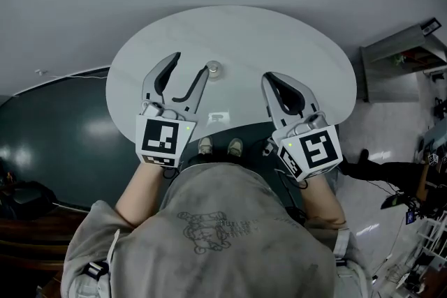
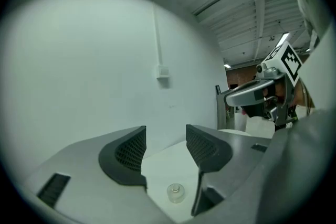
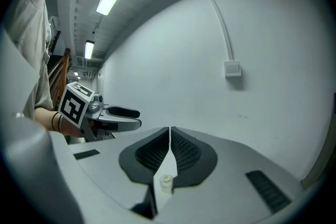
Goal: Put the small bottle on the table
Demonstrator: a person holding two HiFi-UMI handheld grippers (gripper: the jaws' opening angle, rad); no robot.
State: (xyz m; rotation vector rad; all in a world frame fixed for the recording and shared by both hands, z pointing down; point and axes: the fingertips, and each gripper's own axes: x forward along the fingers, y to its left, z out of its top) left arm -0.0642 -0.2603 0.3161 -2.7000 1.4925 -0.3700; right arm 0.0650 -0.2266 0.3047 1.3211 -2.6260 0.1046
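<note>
The small bottle (image 1: 213, 68) stood upright on the tabletop (image 1: 279, 38) just beyond the released left hand-held gripper (image 1: 190, 63), farther from the clenched, empty right hand-held gripper (image 1: 271, 79).

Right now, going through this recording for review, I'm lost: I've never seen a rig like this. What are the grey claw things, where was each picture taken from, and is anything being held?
There is no robot here. A person holds grey two-jaw tongs in each hand. The head view comes from a camera on the person's head, looking steeply down at a round white table. The other two views come from cameras riding on the tongs, each looking along its own jaws. The left tongs are open. The right tongs are shut with nothing between them. A small clear bottle stands upright on the table by the left tongs' tip, and neither pad touches it. Nothing is held.
</note>
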